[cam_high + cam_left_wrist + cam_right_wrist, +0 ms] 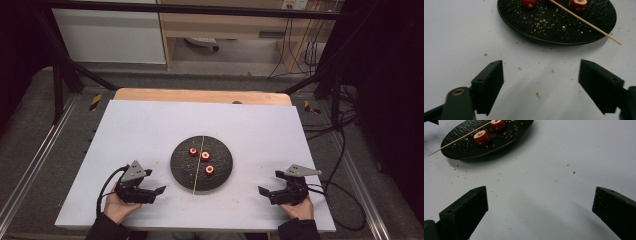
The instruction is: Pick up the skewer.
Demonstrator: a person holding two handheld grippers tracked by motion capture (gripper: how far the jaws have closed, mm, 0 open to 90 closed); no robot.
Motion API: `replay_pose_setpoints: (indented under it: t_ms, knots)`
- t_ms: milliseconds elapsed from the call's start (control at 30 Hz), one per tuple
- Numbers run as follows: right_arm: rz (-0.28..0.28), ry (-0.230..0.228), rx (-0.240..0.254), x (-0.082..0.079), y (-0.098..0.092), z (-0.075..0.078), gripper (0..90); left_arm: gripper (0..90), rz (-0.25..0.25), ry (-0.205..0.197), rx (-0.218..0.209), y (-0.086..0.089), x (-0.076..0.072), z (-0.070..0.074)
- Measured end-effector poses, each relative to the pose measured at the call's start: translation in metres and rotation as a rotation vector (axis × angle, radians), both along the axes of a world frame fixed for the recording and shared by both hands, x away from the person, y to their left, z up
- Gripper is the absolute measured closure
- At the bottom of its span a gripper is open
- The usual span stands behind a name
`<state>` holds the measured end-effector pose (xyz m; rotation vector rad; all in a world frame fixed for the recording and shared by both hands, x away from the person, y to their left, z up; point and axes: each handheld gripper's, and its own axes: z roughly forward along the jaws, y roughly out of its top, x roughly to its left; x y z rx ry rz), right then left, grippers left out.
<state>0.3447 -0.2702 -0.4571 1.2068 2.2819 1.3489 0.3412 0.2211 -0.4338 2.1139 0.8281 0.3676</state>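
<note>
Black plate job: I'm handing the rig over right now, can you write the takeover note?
Left hand-held gripper: open, nothing between the jaws, low over the white table, left of the black plate.
Right hand-held gripper: open, holding nothing, right of the plate.
Things: three red fruit pieces lie loose on the plate; the wooden skewer lies across it, with both ends past the rim.
Done: nothing picked up or threaded.
Left: probably take the skewer and thread the pieces.

Bare white table (150, 125) lies open around my grippers; only the black plate (180, 172), skewer (199, 165) overhanging, blocks the middle.
</note>
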Motion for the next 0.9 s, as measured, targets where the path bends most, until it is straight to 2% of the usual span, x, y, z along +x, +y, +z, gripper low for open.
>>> replay_pose_setpoints:
  t_ms: [167, 400, 700, 767, 900]
  knots:
    - [-0.002, -0.001, 0.002, 0.0, 0.0, 0.0, 1.2, 32.9, -0.03, -0.014, 0.037, -0.016, 0.0, 0.005]
    - [-0.001, 0.002, -0.001, 0.0, 0.0, 0.0, 1.2, 44.1, -0.061, -0.023, 0.05, -0.034, 0.002, 0.013]
    - [0.0, 0.001, -0.001, 0.0, 0.001, 0.001, 1.1, 63.4, -0.093, -0.006, 0.028, -0.049, 0.005, 0.022]
    - [0.0, -0.001, -0.001, -0.001, 0.001, 0.001, 1.2, 67.3, -0.116, 0.006, 0.019, -0.056, 0.007, 0.023]
    - [-0.001, -0.007, 0.001, -0.001, 0.0, 0.002, 1.2, 73.1, -0.132, 0.022, 0.012, -0.066, 0.009, 0.025]
